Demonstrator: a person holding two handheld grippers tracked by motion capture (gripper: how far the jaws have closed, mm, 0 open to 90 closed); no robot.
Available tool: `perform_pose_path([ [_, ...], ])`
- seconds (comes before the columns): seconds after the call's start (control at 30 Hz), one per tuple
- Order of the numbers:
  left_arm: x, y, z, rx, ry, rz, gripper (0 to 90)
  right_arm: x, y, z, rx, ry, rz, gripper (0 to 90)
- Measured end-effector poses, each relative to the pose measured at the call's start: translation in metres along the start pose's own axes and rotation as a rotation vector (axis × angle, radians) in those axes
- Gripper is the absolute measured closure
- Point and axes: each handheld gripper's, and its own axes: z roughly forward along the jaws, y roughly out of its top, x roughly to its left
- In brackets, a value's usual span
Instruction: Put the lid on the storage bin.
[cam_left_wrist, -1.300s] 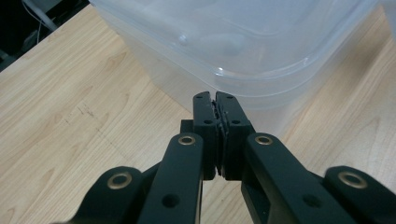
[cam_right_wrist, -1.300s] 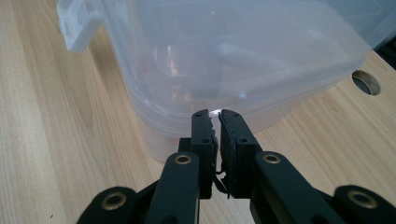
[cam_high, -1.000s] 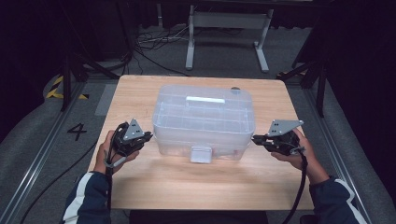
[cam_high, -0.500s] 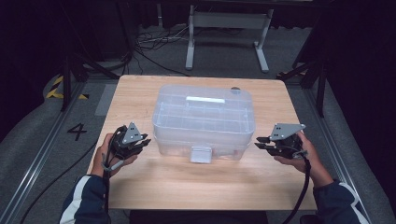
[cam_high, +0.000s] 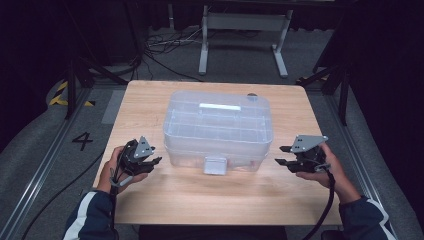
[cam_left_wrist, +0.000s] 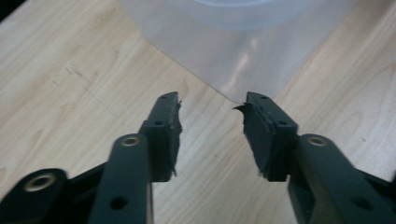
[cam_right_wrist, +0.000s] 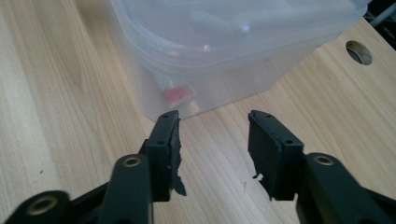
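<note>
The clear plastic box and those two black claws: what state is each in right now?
Clear plastic box: lid on, resting on the table, untouched.
Left gripper: jaws just opened, nothing between them.
Right gripper: jaws just opened, nothing between them.

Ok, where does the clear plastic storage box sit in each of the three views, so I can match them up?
High view: clear plastic box at the table's centre, between the two tongs.
Left gripper view: one rounded lower corner of the box at top centre, just beyond the open jaws.
Right gripper view: the box across the top, something red seen through its wall.
Shared landmark: the light wooden table.
</note>
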Motion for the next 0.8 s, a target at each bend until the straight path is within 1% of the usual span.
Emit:
perform_pose_path([
  [0.03,-0.001,-0.001,0.002,0.017,0.004,-0.004,49.5,0.000,-0.001,0.001,0.005,-0.006,0.004,49.0],
  [0.07,-0.001,-0.001,0.002,0.017,0.004,-0.004,44.8,0.000,-0.001,0.001,0.005,-0.006,0.004,49.0],
  [0.1,-0.003,-0.003,0.003,0.022,0.007,-0.007,44.8,-0.001,-0.004,0.002,0.012,-0.014,0.011,45.5],
  [0.13,-0.003,-0.004,0.003,0.028,0.011,-0.007,41.4,-0.002,-0.006,0.002,0.016,-0.020,0.019,42.7],
  [0.2,-0.003,-0.007,0.003,0.031,0.006,-0.017,38.6,-0.003,-0.008,0.003,0.025,-0.030,0.024,41.0],
  [0.3,-0.004,-0.011,0.002,0.039,0.023,-0.027,33.3,-0.004,-0.014,0.001,0.026,-0.045,0.040,39.5],
  [0.37,-0.005,-0.016,0.001,0.043,0.018,-0.033,30.9,-0.004,-0.018,0.001,0.028,-0.046,0.046,38.3],
  [0.4,-0.006,-0.018,0.000,0.049,0.015,-0.032,29.7,-0.005,-0.020,0.001,0.035,-0.054,0.044,37.9],
  [0.43,-0.006,-0.020,0.000,0.052,0.021,-0.032,28.7,-0.005,-0.022,0.001,0.038,-0.058,0.047,37.7],
  [0.57,-0.007,-0.025,-0.003,0.057,0.019,-0.037,26.8,-0.005,-0.032,0.001,0.051,-0.061,0.062,37.4],
  [0.6,-0.007,-0.026,-0.004,0.058,0.022,-0.038,26.8,-0.005,-0.032,0.001,0.051,-0.061,0.062,37.4],
  [0.73,-0.007,-0.033,-0.008,0.057,0.015,-0.042,25.0,-0.005,-0.046,0.001,0.067,-0.072,0.082,36.6],
  [0.8,-0.007,-0.036,-0.009,0.054,0.010,-0.047,23.9,-0.006,-0.056,0.000,0.066,-0.078,0.105,36.2],
])
